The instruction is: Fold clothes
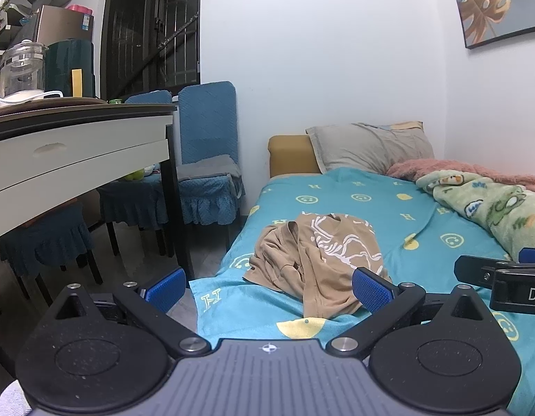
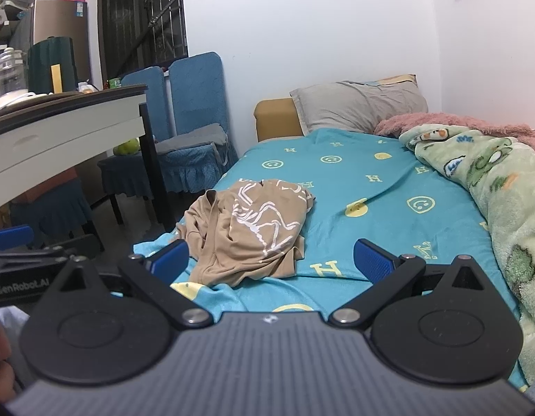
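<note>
Left wrist view: the left gripper (image 1: 269, 289) is hovering over the near end of the bed, its blue pads (image 1: 165, 289) standing spread wide with nothing between them. A crumpled tan garment (image 1: 314, 260) with a white line print is lying in a heap on the turquoise sheet (image 1: 389, 215), near the bed's left edge, just ahead of the fingertips and not touched by them. Part of the other gripper's black body is showing at the right edge. A grey pillow (image 1: 368, 147) is leaning at the head of the bed against the wall; a green cartoon blanket (image 1: 493, 208) and a pink fleece (image 1: 451, 168) are lying bunched along the right side. To the left, a white table (image 1: 76, 152) is carrying a glass kettle (image 1: 21, 69), with blue-covered chairs (image 1: 208, 152) tucked beside it. A framed leaf picture (image 1: 489, 3) is hanging at upper right.

Right wrist view: the right gripper (image 2: 271, 260) is likewise standing fully parted and holding nothing. The tan garment (image 2: 250, 232) is sitting slightly left of centre, its near folds lying just ahead of the left pad (image 2: 172, 260) and clear of the right one. The left gripper's (image 2: 10, 239) black frame is showing at the left edge. The sheet (image 2: 371, 190), pillow (image 2: 357, 105) and green blanket (image 2: 503, 201) are filling the right half.
</note>
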`<state>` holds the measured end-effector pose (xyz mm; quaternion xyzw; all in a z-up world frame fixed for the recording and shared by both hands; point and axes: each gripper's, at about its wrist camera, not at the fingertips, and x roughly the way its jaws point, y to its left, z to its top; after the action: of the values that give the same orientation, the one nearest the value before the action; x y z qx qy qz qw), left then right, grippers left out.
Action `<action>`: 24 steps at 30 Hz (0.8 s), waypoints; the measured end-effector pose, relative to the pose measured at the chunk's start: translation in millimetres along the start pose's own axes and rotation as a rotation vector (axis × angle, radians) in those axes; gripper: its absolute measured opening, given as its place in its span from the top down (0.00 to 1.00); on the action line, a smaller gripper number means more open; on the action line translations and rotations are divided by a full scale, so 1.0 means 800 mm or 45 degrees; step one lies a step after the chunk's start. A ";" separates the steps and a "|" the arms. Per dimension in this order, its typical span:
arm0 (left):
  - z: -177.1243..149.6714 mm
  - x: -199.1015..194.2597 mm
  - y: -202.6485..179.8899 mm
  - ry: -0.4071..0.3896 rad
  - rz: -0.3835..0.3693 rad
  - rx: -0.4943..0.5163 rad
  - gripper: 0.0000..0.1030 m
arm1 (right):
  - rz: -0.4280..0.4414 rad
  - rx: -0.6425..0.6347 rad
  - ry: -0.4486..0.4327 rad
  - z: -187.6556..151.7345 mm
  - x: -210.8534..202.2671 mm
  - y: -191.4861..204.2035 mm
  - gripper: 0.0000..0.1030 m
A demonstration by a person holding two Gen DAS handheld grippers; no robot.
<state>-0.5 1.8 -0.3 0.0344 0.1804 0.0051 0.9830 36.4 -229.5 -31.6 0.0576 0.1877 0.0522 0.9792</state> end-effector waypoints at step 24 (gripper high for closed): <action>-0.003 0.009 0.001 0.028 -0.005 -0.047 0.00 | -0.012 0.031 0.017 -0.007 -0.002 0.009 0.00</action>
<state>5.3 3.1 -5.1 0.0158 0.1913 0.0068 0.9814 32.0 -222.1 -35.4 0.0682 0.1952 0.0458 0.9773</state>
